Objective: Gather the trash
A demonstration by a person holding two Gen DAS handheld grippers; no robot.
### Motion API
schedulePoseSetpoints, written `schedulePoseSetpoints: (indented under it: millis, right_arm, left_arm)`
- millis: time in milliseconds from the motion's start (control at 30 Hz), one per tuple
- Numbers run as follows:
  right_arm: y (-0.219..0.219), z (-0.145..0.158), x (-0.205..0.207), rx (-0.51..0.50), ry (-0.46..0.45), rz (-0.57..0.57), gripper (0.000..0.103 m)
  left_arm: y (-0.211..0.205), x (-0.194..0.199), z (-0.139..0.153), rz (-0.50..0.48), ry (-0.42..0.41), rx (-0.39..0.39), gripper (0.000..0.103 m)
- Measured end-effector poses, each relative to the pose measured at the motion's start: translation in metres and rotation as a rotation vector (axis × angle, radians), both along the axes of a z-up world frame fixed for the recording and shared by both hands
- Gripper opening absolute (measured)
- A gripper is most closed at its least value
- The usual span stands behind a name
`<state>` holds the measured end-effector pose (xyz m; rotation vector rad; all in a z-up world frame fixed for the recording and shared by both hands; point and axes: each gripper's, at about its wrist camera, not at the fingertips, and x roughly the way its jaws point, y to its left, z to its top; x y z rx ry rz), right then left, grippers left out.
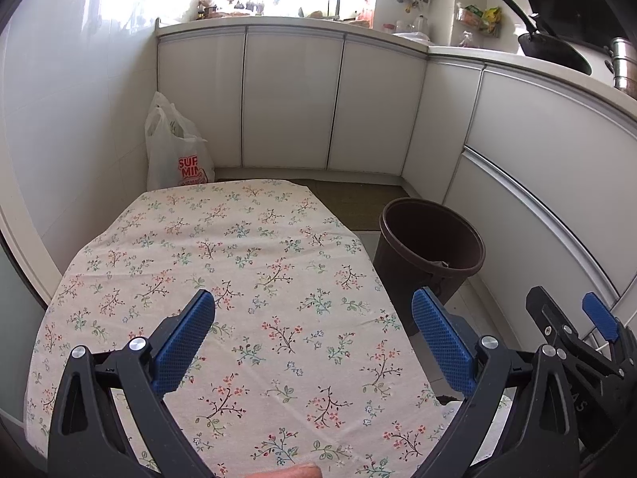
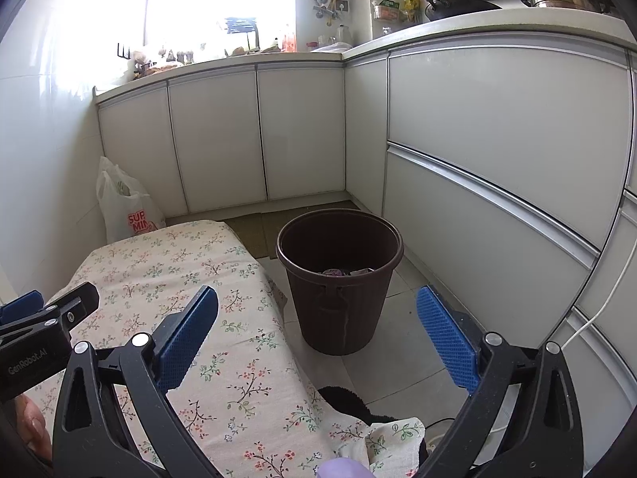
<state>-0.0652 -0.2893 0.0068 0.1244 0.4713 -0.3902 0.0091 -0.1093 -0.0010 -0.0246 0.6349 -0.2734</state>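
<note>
Trash collecting beside a cloth-draped table (image 1: 239,279) in a white kitchen.

Left gripper (image 1: 312,342) and right gripper (image 2: 316,338) both gaping, blue dimpled fingers (image 1: 187,342) wide apart, gripping nothing. Round, ribbed brown plastic bin (image 2: 338,279) on the tiled floor just right of the table, crumpled trash (image 2: 346,271) inside. Floral cotton cloth. White plastic bag (image 1: 175,147) printed "SUP MI" in red. "GenRobot.AI" on the left gripper's body.

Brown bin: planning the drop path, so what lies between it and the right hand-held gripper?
Only bare floor tile separates the right hand-held gripper from the brown bin, in the right wrist view.
</note>
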Motion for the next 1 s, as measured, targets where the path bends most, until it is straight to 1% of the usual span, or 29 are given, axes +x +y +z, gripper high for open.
schedulePoseSetpoints:
  millis: [167,433,567,667,733,900,1000]
  right_arm:
    - [0.0004,-0.0005,0.0002,0.002,0.006,0.001,0.096]
    - [0.0009,-0.0007,0.0001,0.003,0.009,0.0,0.096]
    - [0.0013,-0.0003,0.0001,0.004,0.008,0.0,0.096]
    - [0.0009,-0.0004,0.0001,0.004,0.009,0.0,0.096]
    - [0.0009,0.0,0.0007,0.004,0.01,0.0,0.096]
    - [0.0012,0.0,0.0005,0.005,0.012,-0.002,0.096]
    - [0.001,0.0001,0.0005,0.004,0.01,-0.003,0.096]
  left_arm:
    - [-0.0007,-0.0002,0.0,0.0,-0.004,0.008,0.096]
    - [0.0007,0.0022,-0.0014,0.002,0.012,0.0,0.096]
    - [-0.001,0.0005,-0.0016,-0.003,0.0,0.01,0.096]
    - [-0.0022,-0.0002,-0.0021,-0.018,-0.006,0.0,0.091]
    - [-0.0024,-0.0005,-0.0021,-0.029,-0.01,-0.005,0.084]
    - [-0.0037,-0.0019,-0.0016,-0.052,-0.018,-0.009,0.083]
    - [-0.0055,-0.0005,-0.0022,-0.056,-0.008,-0.002,0.083]
